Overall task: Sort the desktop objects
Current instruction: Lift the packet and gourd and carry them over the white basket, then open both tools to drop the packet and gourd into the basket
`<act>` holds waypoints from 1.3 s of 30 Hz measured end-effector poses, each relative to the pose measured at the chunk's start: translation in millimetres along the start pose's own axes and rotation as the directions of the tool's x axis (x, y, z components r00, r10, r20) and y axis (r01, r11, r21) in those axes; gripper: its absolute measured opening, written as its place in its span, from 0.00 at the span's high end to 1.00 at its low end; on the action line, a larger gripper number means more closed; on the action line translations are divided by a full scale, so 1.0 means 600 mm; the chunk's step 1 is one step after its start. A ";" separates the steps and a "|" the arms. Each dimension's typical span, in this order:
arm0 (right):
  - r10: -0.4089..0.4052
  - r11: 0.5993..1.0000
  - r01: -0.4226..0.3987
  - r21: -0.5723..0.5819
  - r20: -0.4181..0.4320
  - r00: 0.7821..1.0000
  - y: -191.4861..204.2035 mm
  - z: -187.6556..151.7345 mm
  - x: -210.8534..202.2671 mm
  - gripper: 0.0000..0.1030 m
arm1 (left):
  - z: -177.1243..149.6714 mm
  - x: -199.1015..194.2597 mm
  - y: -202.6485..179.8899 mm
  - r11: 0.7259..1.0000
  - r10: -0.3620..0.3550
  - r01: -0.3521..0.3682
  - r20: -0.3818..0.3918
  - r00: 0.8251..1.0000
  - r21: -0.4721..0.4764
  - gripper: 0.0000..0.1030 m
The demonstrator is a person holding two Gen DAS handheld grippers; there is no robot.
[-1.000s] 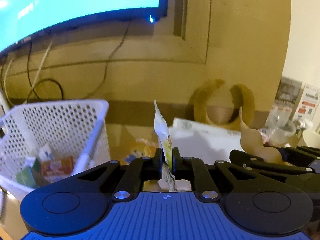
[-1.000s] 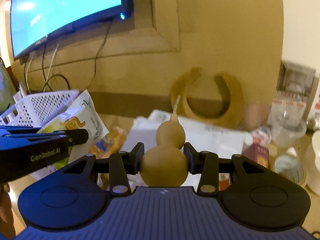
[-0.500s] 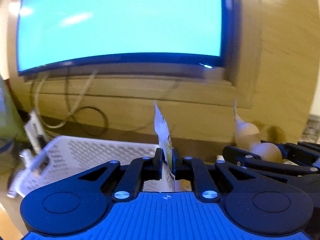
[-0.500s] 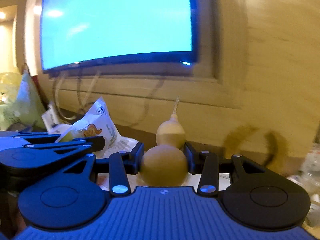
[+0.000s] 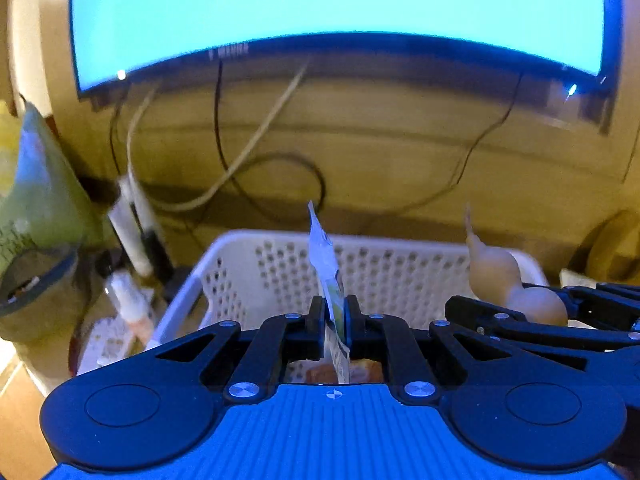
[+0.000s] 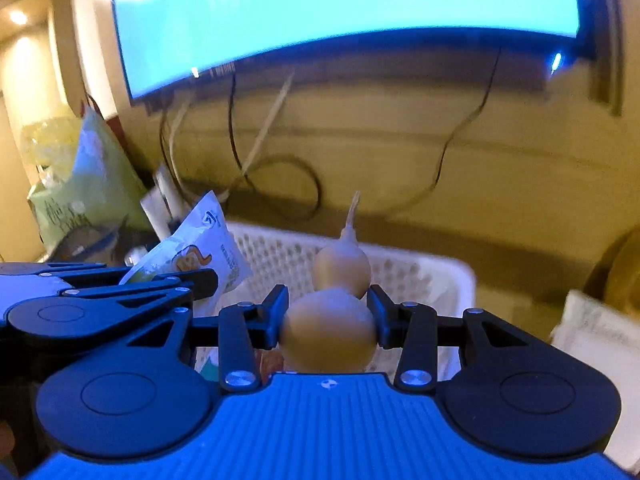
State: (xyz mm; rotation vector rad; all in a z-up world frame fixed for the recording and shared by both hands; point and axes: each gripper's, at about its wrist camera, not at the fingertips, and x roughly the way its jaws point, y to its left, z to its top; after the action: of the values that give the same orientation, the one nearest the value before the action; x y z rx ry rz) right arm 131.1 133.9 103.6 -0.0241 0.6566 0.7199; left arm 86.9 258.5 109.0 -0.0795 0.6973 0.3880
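Observation:
My left gripper [image 5: 335,312] is shut on a thin white and yellow snack packet [image 5: 326,264], held edge-on and upright over the near side of a white perforated basket [image 5: 256,256]. In the right wrist view the same packet [image 6: 200,252] shows its printed face at the left, in the left gripper [image 6: 200,280]. My right gripper [image 6: 328,312] is shut on a tan double-bulbed gourd [image 6: 332,320], stem pointing up, in front of the basket [image 6: 432,276]. The gourd [image 5: 504,276] also appears at the right of the left wrist view.
A large lit screen [image 5: 336,4] hangs on the wooden wall behind the basket, with cables [image 5: 276,176] drooping below it. A green bag [image 5: 36,200] and small bottles [image 5: 128,300] crowd the left. White papers [image 6: 592,324] lie at the right.
Both grippers have swung left with the packet and the gourd in them. The basket has come from the far left to straight ahead, and the screen now fills the top of both views.

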 end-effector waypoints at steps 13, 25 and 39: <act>-0.069 0.994 0.089 0.067 -0.255 0.964 -0.013 -0.012 0.110 0.53 | -0.015 0.110 0.000 0.997 -0.057 0.067 -0.220 0.974 0.036 0.93; -0.106 0.991 0.128 0.036 -0.371 0.923 0.002 -0.017 0.141 0.40 | -0.030 0.130 0.023 0.999 -0.024 0.034 -0.257 0.966 0.034 0.62; -0.139 0.990 0.131 -0.056 -0.185 0.973 0.017 -0.002 0.059 0.06 | -0.024 0.044 0.073 0.992 0.086 -0.096 -0.124 0.989 -0.078 0.12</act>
State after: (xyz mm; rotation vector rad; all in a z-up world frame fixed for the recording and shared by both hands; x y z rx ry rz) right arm 143.8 162.9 84.4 -0.1779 0.8124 0.6043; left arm 79.9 304.6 83.5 -0.1518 0.8058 0.5034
